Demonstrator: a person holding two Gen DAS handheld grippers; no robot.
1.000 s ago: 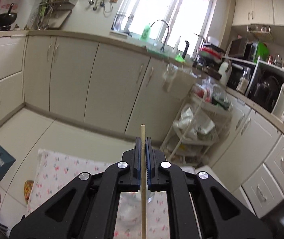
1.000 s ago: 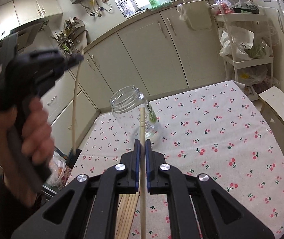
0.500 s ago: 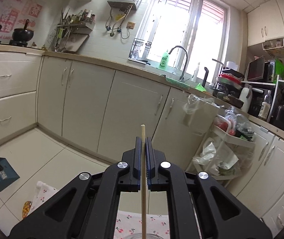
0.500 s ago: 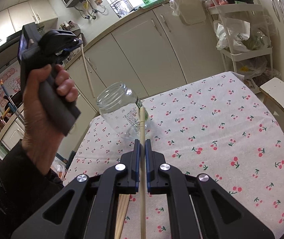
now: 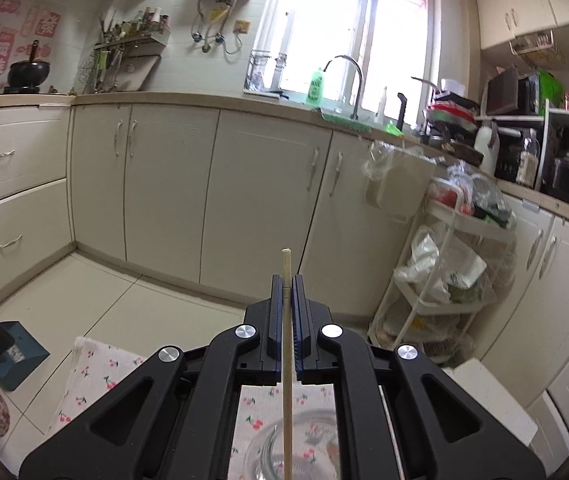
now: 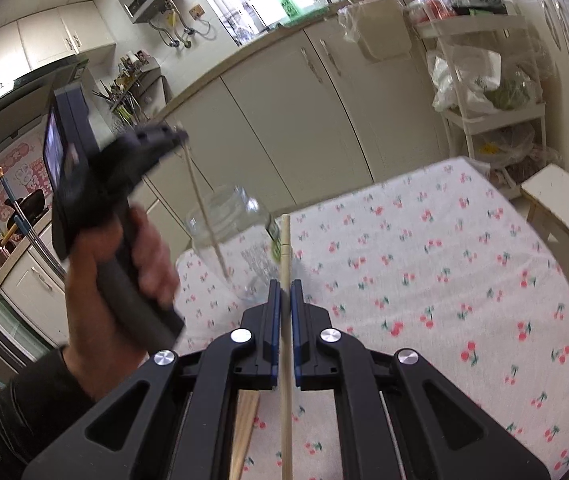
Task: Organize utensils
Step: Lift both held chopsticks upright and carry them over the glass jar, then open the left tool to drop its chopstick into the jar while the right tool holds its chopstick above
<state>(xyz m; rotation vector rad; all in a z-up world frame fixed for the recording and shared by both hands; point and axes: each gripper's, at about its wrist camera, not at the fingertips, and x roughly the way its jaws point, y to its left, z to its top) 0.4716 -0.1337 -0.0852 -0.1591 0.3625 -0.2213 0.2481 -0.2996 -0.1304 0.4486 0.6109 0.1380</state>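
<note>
My left gripper (image 5: 286, 284) is shut on a wooden chopstick (image 5: 286, 344). In the right wrist view that gripper (image 6: 178, 136) is held over a clear glass jar (image 6: 232, 240) on the cherry-print tablecloth (image 6: 424, 280), and its chopstick (image 6: 204, 208) slants down through the jar's mouth. The jar's rim (image 5: 296, 444) shows below the left fingers. My right gripper (image 6: 284, 288) is shut on a second chopstick (image 6: 285, 360), just right of the jar. More chopsticks (image 6: 244, 428) lie on the cloth under the right gripper.
Cream kitchen cabinets (image 5: 164, 184) and a sink counter (image 5: 336, 116) run behind the table. A white trolley with bags (image 5: 444, 264) stands at the right. A white stool (image 6: 564, 208) is by the table's right edge. A blue dustpan (image 5: 8, 352) lies on the floor.
My left gripper has come down and tilted, and its chopstick now reaches into the jar. The right gripper has moved slightly closer to the jar, still holding its chopstick.
</note>
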